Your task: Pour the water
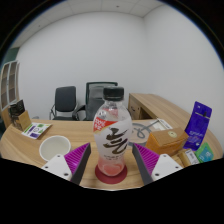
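A clear plastic bottle (111, 139) with a white cap and a white label bearing red and black brush-style characters stands upright between the two fingers of the gripper (111, 172), close to the camera. Its pinkish base sits low between the purple pads (78, 160), which flank it on either side; whether the pads actually press on the bottle or leave a slight gap cannot be told from this view, so the claw's grip stays uncertain. The bottle appears to rest on or just above a light wooden desk (25, 146). Just left of the bottle, beyond the left finger, sits a white paper cup (54, 148), upright with its open mouth showing. Farther left on the desk lies a small printed box or booklet (38, 129) with blue markings. To the right of the bottle, beyond the right finger, lies a brown cardboard box (166, 140) with a white cable or cord near it, and farther right stands a purple package (199, 124), with a small green and white item below it. Behind the desk stand two black office chairs (66, 102), pushed near a second wooden desk (160, 103). A shelving unit (9, 82) stands against the white wall at the left.
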Demonstrator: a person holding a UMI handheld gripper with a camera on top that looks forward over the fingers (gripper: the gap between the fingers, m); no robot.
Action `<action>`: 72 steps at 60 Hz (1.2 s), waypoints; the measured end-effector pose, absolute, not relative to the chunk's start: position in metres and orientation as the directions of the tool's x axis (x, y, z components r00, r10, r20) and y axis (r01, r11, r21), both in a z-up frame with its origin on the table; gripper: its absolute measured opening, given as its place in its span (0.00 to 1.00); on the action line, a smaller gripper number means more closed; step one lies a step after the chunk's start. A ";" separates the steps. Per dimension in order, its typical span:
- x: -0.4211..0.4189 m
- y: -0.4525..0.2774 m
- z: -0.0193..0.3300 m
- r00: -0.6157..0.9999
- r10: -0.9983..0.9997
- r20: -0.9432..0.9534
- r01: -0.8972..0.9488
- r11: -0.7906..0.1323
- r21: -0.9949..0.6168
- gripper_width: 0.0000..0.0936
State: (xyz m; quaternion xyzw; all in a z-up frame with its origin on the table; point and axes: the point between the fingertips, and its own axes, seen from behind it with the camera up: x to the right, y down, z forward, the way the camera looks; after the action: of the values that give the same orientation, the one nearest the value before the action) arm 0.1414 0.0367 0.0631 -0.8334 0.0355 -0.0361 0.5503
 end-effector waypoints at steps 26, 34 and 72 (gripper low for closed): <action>0.085 -0.126 0.173 0.988 -0.150 0.047 -0.029 -0.468 -0.883 0.92; 0.046 -0.191 0.212 0.988 -0.149 0.038 -0.037 -0.474 -0.880 0.92; -0.023 -0.314 0.275 0.991 -0.093 0.091 0.037 -0.468 -0.883 0.92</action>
State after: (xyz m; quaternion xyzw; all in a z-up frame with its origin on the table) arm -0.0233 -0.3139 0.2752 -0.8544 0.0166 -0.0631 0.5155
